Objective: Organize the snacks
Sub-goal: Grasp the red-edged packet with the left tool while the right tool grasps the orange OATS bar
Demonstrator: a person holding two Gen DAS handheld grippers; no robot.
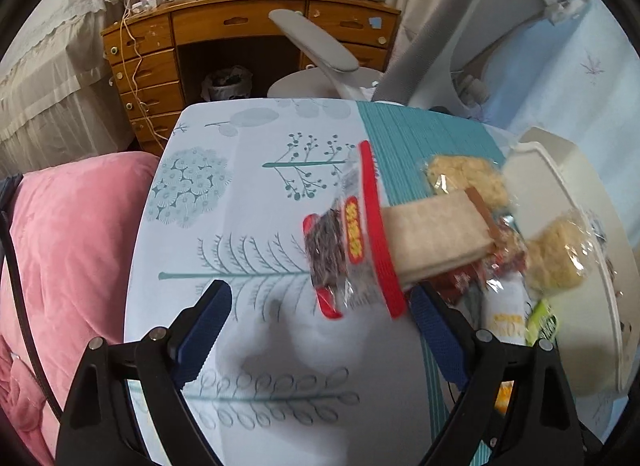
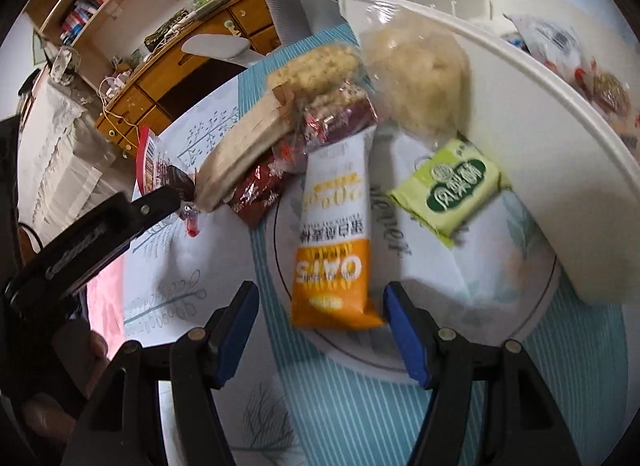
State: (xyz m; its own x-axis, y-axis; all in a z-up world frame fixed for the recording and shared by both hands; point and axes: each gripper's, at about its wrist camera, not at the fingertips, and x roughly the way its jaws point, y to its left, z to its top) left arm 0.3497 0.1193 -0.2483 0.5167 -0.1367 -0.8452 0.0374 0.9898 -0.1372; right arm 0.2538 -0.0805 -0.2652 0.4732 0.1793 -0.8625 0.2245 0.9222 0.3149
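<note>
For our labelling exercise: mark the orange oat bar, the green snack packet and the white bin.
orange oat bar (image 2: 332, 262), right wrist view, on its orange lower half.
green snack packet (image 2: 454, 191), right wrist view, on the printed front face.
white bin (image 2: 520, 113), right wrist view, on its bare outer wall.

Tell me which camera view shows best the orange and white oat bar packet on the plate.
The right wrist view: the orange and white oat bar packet lies whole between the open fingers of the right gripper. The left wrist view shows only a blurred part beside one finger.

Orange-and-white oat bar, green packet
</note>
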